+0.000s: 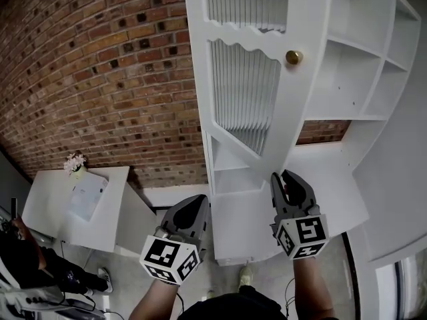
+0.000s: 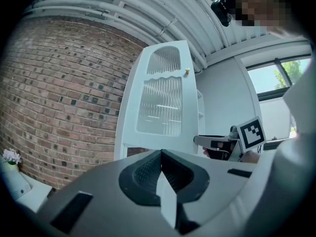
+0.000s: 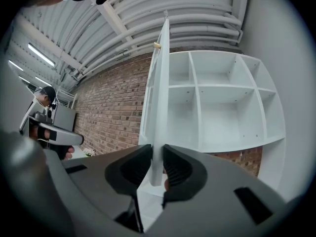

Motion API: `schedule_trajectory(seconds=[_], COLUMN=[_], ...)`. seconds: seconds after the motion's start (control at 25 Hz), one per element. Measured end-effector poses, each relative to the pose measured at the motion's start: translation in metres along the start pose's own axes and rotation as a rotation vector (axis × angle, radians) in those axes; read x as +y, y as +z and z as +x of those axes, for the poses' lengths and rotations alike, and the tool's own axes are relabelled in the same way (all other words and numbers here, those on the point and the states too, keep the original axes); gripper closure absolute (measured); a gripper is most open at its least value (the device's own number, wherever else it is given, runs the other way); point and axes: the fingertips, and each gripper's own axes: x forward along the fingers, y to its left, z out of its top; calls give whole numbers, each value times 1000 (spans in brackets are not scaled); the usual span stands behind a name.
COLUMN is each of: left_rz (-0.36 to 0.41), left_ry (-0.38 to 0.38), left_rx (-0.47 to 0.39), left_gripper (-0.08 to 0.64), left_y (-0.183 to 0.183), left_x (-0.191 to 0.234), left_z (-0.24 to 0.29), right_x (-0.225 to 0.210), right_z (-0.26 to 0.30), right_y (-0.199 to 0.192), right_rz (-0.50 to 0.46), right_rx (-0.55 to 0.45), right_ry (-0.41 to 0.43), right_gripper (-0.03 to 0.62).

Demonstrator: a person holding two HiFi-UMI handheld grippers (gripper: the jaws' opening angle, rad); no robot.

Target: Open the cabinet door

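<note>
One door (image 3: 160, 107), pinched by right tongs (image 3: 156, 158) | left tongs (image 2: 161, 156) closed, empty | brick wall (image 1: 100, 79) behind

A red-brown brick wall (image 1: 100, 79) backs a low white table (image 1: 50, 222) bearing a small vase of pale flowers (image 1: 75, 164) and what may be a paper sheet (image 1: 87, 195), with a dark-clothed person (image 1: 37, 265) just beside it.

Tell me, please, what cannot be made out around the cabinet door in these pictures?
- Head view: the top of the cabinet door is cut off by the picture's upper edge.
- Right gripper view: the door stands edge-on, so its ribbed panel is hidden; the brass knob is too small for detail.
- Left gripper view: the cabinet shelves are mostly hidden behind the open door.
</note>
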Motion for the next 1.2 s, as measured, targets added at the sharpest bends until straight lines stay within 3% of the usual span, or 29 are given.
schedule_trajectory(seconds=[1.2], left_rz=[18], left_ry=[32], left_rx=[-22], left_gripper=[554], left_y=[5], left_x=[11], left_z=[-69], right_x=[135], right_z=[-10], right_y=[15], right_rz=[-50], right_rx=[-27], right_ry=[202], right_gripper=[522])
